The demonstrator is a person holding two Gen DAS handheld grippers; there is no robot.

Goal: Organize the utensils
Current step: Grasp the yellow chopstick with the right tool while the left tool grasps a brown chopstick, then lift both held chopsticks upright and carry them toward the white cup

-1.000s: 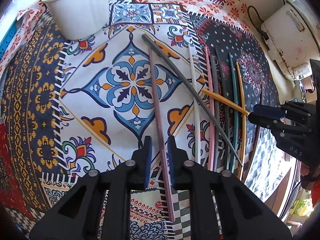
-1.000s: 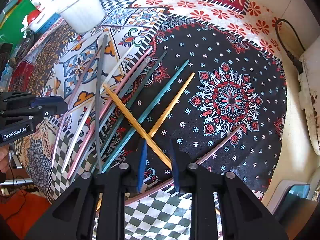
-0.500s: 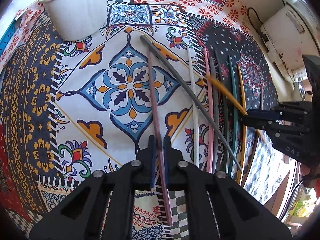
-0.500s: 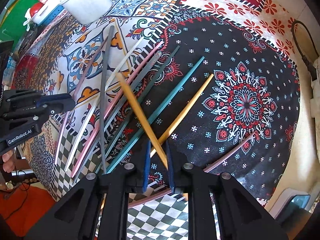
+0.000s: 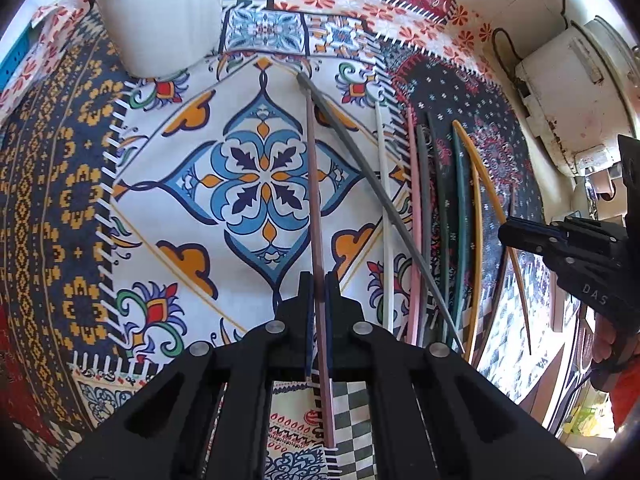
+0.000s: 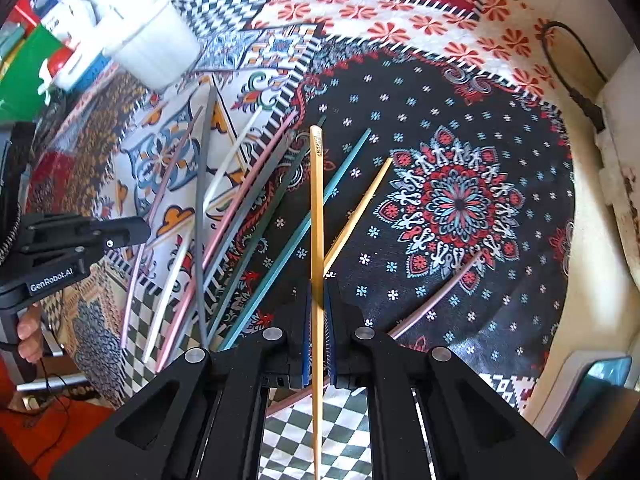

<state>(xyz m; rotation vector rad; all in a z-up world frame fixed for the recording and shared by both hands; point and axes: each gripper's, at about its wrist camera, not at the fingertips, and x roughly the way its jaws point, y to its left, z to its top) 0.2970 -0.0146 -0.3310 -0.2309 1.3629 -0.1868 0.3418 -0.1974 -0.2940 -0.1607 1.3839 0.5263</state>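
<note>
Since the earlier frames both pairs of jaws have just been closing. The left hand-held gripper (image 5: 319,294) is now clenched on the mauve chopstick (image 5: 314,200), and the right hand-held gripper (image 6: 317,300) on the yellow chopstick (image 6: 317,216), which has swung from a diagonal to point straight away. Both sticks seem ready to be lifted, probably toward the white cup (image 5: 160,20) at the far left. The other chopsticks (image 5: 416,216) lie between them on the patterned tablecloth (image 5: 60,200) of the table. A white appliance (image 5: 568,92) stands far right.
</note>
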